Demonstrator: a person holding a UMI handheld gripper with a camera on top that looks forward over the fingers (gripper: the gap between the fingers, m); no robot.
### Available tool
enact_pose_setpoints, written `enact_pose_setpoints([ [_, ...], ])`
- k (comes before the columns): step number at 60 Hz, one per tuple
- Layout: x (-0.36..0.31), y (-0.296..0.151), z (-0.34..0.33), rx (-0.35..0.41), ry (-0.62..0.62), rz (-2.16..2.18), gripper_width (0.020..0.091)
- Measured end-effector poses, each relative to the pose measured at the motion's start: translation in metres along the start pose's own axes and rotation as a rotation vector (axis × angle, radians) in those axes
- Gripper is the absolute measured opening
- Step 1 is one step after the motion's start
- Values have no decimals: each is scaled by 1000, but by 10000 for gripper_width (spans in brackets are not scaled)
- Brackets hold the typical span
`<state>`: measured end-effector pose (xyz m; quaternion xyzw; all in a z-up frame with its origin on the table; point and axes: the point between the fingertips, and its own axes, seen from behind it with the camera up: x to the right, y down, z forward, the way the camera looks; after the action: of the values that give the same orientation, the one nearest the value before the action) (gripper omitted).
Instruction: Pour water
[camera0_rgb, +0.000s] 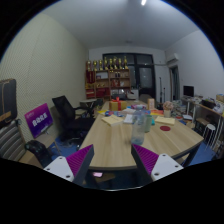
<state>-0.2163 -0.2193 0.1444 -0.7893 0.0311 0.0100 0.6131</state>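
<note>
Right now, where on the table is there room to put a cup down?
The near end of the table, just beyond the claw, is bare wood. Farther along it is crowded: a clear bottle stands mid-table, with small clutter behind it.

One table (115, 140) stands ahead, cluttered with items too small to count. One clear bottle (139, 129) rises among them. Two black chairs (68, 117) sit beside it. One shelf (108, 78) lines the wall.
</note>
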Motion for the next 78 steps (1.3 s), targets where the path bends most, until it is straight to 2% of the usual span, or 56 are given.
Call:
enact_pose_setpoints([
  [16, 96, -10, 143, 38, 18, -37, 834],
  [29, 129, 8, 236, 1, -4, -16, 833],
  [40, 145, -6, 283, 35, 2, -6, 831],
  [43, 144, -3, 296, 24, -18, -40, 827],
  [45, 141, 3, 302, -3, -33, -64, 637],
  [46, 141, 6, 303, -14, -36, -68, 596],
  [56, 150, 10, 317, -6, -59, -46, 549],
  [60, 148, 11, 320, -38, -69, -18, 534],
  [61, 138, 7, 319, -57, -68, -10, 485],
  [65, 132, 3, 321, -104, -119, 87, 439],
  [72, 69, -55, 321, -116, -277, 449, 407],
  [78, 55, -119, 325, -111, -439, 812, 406],
])
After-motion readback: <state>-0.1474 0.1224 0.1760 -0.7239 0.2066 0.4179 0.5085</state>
